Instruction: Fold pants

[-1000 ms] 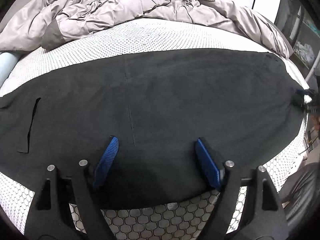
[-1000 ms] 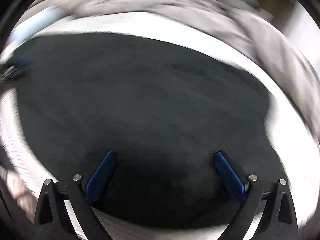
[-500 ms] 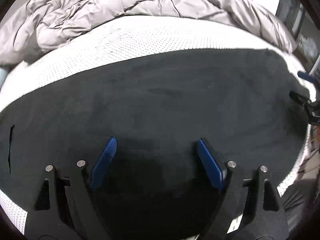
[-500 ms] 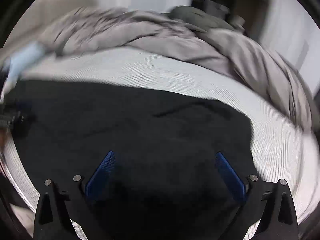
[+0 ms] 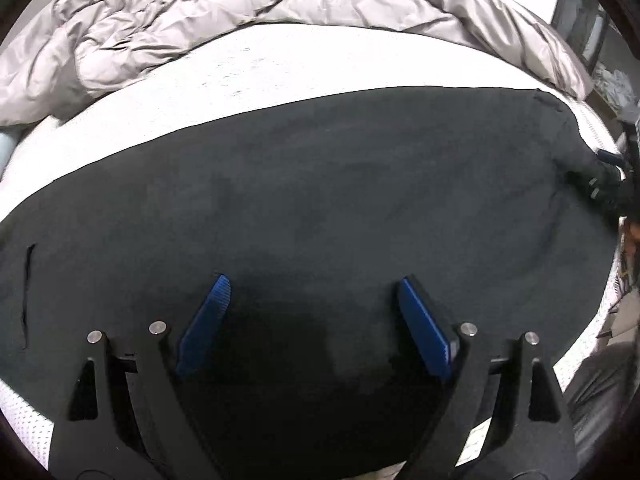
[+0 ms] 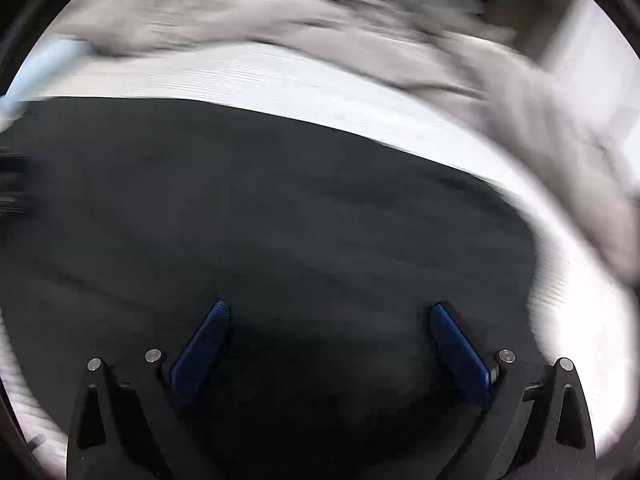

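The black pants [image 5: 340, 200] lie flat on the white-covered bed [image 5: 248, 68], spread along the near edge. Their long axis runs from the bed's left side to its right side, crosswise to the line along which both tools point. A crumpled grey comforter [image 5: 208, 12] is heaped along the far edge, well apart from the garment.

The left hand-held gripper [image 5: 312, 320] hangs over the fabric near the near edge. Its jaws have just been opening and now stand wide. Only flat cloth shows beneath the blue pads [image 5: 204, 324]; nothing is gripped.

The right hand-held gripper [image 6: 326, 340] is also over the pants, with jaws wide apart and nothing between them. The right wrist view is motion-blurred, so fine detail of the cloth is not readable there. In the left wrist view, this tool [image 5: 608, 184] appears at the right end of the garment.

A slit-like opening [image 5: 28, 288], probably a pocket, marks the left end.

Judgement: no lengthwise fold appears to have been made yet. Each tool is nearer to its own end, so each should probably take its own end for the next fold.
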